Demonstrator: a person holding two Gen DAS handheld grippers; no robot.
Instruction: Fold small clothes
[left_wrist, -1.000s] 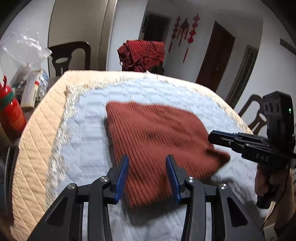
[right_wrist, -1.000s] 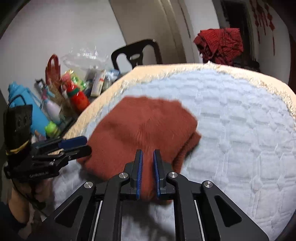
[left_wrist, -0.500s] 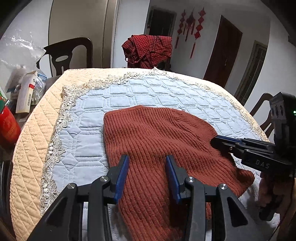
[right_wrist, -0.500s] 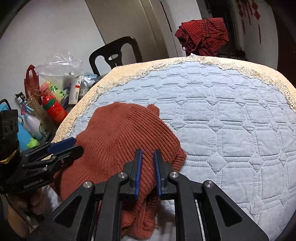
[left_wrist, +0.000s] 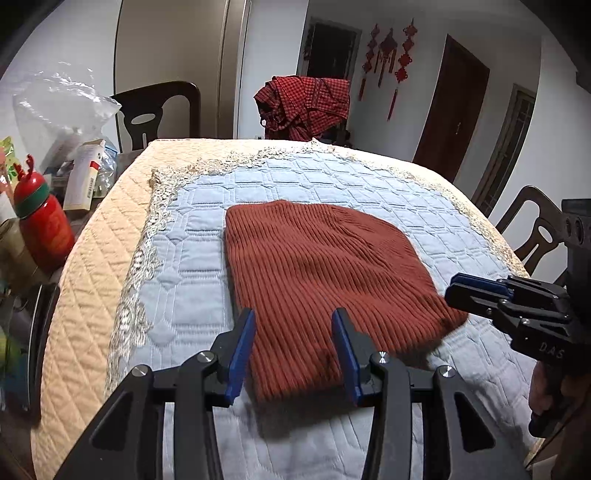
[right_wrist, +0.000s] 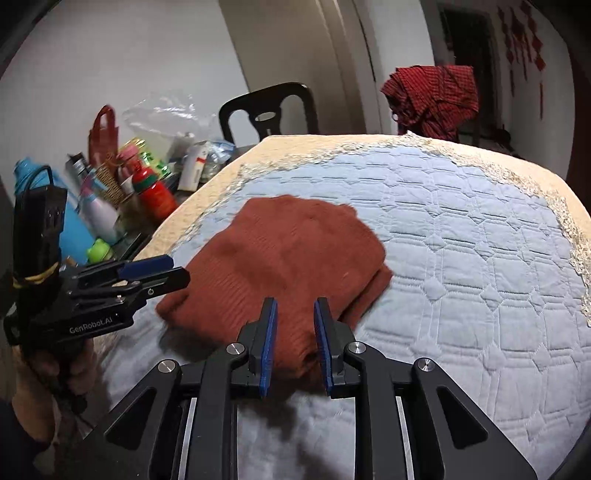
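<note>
Rust-brown ribbed knit garment (left_wrist: 317, 280), folded, lay flat on the pale blue quilted centre of the table cover (left_wrist: 192, 236), toward the near edge, its ribs running toward the cameras. Catalogued left to right in the left wrist view: a clear plastic bag (left_wrist: 55, 107) over assorted cartons; a red bottle with a green band (left_wrist: 42, 218) on a side surface beside the table; a dark wooden chair (left_wrist: 159, 114) behind the far left corner; the cream quilted border with its lace trim (left_wrist: 92, 266); the garment; a red checked cloth (left_wrist: 303, 107) draped over a chair beyond the far edge; red knotted ornaments (left_wrist: 388, 55) on the wall; a dark brown door (left_wrist: 450, 107); a second chair (left_wrist: 535, 232) at the right. Left gripper (left_wrist: 293, 350), blue-padded, stood partly open above the garment's near left corner, the pads apart from the knit and nothing held. Right gripper (right_wrist: 293, 341) hovered over the garment's near right corner; its jaws had just been opening, and now stood a modest gap apart, the knit showing between them but not pinched by the pads. Each gripper appeared side-on in the other's view, carried by a hand (right_wrist: 62, 365) at its grip.
</note>
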